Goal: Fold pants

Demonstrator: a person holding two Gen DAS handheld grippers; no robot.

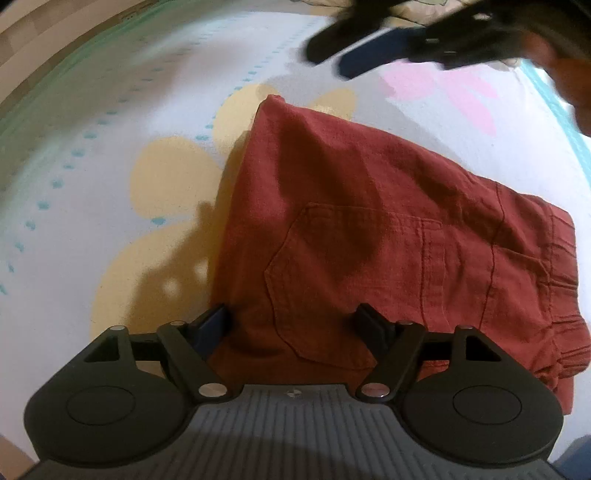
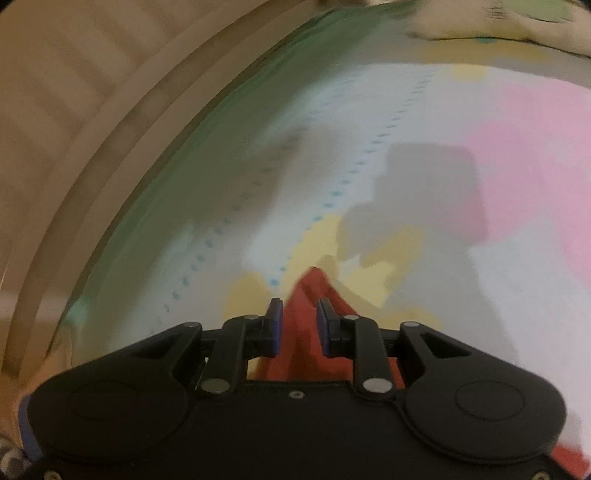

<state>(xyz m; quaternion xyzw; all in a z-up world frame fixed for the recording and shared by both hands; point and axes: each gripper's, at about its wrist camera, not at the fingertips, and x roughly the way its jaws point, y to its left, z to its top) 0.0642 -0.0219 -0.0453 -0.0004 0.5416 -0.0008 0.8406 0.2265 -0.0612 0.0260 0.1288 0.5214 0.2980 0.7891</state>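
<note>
Rust-red pants (image 1: 369,236) lie folded flat on a white bedsheet, back pocket up, waistband to the right. My left gripper (image 1: 299,325) is open wide, low over the near edge of the pants, holding nothing. My right gripper (image 1: 332,55) shows in the left wrist view at the top, blurred, in the air beyond the far corner of the pants. In the right wrist view my right gripper (image 2: 300,325) has its jaws partly apart, with the red cloth (image 2: 306,332) seen below between them; the fingers do not press it.
The bedsheet (image 1: 110,147) is white with yellow and pink flower shapes and dotted teal lines. Its green edge (image 2: 177,155) meets a wooden bed frame (image 2: 74,110) on the left. A patterned pillow or cloth (image 2: 498,22) lies at the far end.
</note>
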